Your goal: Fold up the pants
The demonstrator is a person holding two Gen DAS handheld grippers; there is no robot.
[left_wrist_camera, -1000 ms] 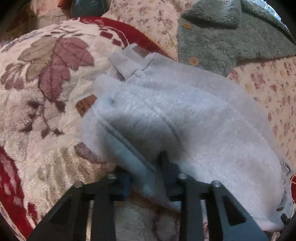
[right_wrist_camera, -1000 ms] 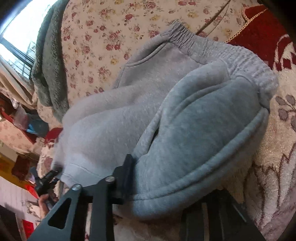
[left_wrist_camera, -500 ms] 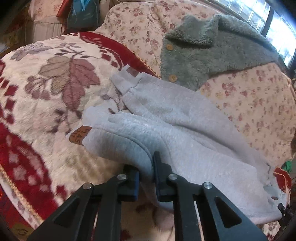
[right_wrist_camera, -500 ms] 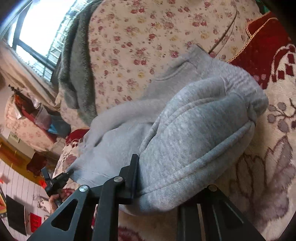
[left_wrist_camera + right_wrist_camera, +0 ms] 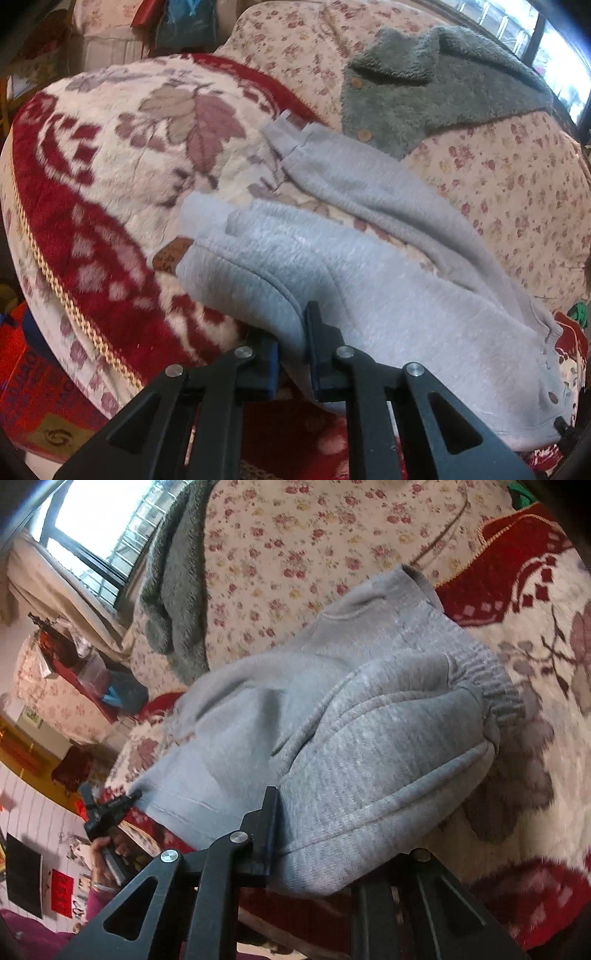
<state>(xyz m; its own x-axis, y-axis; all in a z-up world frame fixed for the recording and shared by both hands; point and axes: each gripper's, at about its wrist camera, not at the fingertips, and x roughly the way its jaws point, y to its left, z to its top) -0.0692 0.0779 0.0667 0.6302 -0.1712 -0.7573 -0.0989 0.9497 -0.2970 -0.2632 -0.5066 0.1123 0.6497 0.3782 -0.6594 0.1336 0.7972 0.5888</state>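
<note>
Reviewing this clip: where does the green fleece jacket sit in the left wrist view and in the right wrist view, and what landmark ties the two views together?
Left wrist: the green fleece jacket lies upper right, on the floral quilt, beyond the grey pants.
Right wrist: the jacket hangs upper left, beside the window.
Shared landmark: the floral quilt, behind the pants in both views.

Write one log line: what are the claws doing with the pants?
left claw: shut on pants | right claw: closing on pants, cloth between | pants: on blanket
</note>
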